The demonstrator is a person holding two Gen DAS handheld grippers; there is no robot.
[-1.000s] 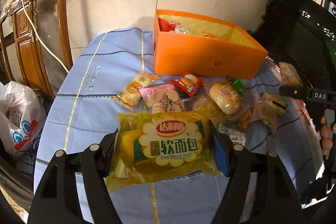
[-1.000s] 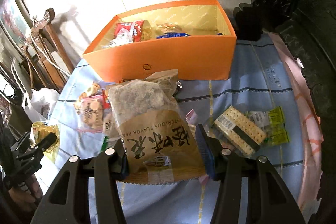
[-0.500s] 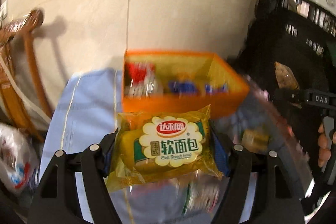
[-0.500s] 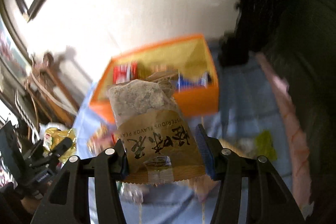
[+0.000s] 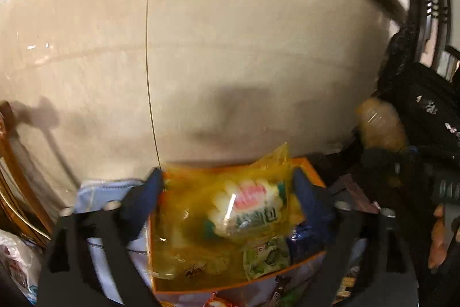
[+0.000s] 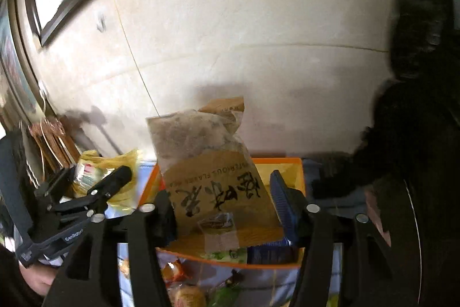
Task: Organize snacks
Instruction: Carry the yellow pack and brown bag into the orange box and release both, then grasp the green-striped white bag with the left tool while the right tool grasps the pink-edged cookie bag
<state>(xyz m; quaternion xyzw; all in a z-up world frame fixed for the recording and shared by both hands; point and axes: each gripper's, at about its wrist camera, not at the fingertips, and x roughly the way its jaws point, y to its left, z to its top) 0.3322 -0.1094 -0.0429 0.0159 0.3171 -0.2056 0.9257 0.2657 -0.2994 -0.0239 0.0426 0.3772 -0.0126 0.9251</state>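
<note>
wall: pale tiled wall (image 5: 230, 48) fills most of both views; dark carved furniture (image 6: 417, 134) on the right edge.
table: blue cloth (image 5: 95, 192) shows either side of the box; more loose snacks (image 6: 184, 292) lie on it near the box's front wall, blurred.
box: orange box (image 5: 184, 288), open top, directly under both grippers. a green packet (image 5: 267, 255) and a blue packet (image 6: 270, 252) already lie inside.
left gripper: left gripper (image 5: 227, 192) over the box, jaws opening, spread wide. yellow bread bag (image 5: 230, 209) is between them but looks clear of both pads, tilted and smeared, so i read it as dropping into the box.
right gripper: right gripper (image 6: 221, 209) over the box too, jaws opening. brown snack bag (image 6: 212, 169) stands upright between them; the blue pad on the right is off it. contact on the left pad i cannot tell.
risk 1: both bags go in together and side by side, so they may collide and one could tip over the rim onto the cloth.
risk 2: brown bag is tall and upright; if it hangs on the left pad it will swing and land on the front wall instead of inside.
risk 3: box already holds packets, so a bag landing on top may slide out.
risk 4: frames are motion-blurred; a release on the move throws the bags toward the wall side.
</note>
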